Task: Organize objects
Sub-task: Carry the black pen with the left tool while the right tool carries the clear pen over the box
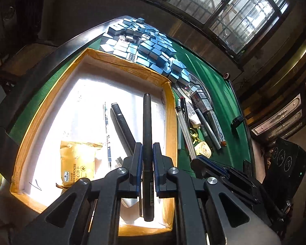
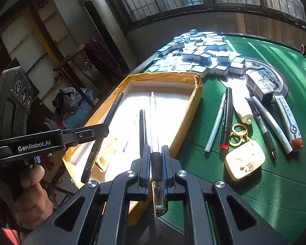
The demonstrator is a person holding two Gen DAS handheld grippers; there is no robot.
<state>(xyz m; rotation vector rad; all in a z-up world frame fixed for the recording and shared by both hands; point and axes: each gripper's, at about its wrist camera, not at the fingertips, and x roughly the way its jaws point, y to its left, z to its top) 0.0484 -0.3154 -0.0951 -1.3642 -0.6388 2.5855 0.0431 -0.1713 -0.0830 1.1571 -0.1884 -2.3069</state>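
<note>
My left gripper (image 1: 147, 146) is shut on a black pen (image 1: 146, 122), which hangs over the open cardboard box (image 1: 120, 61) with the orange-taped rim. The right wrist view shows that gripper (image 2: 106, 128) from the side, above the box's left wall (image 2: 104, 112), with the black pen (image 2: 112, 112) slanting through it. My right gripper (image 2: 156, 148) is shut on a clear plastic pen (image 2: 153, 112) that points over the box's near right corner. In the left wrist view, the right gripper (image 1: 195, 161) sits just right of the box. A black marker (image 1: 122, 126) and a cracker packet (image 1: 77, 161) lie inside.
On the green felt table (image 2: 275, 183), right of the box, lie several pens (image 2: 226, 118), a white tube (image 2: 241, 106), a long ointment box (image 2: 289, 120), a small carton (image 2: 261, 87) and a cream keychain (image 2: 244, 159). A heap of blue mahjong tiles (image 2: 202, 55) lies behind. A hand (image 2: 30, 194) grips the left handle.
</note>
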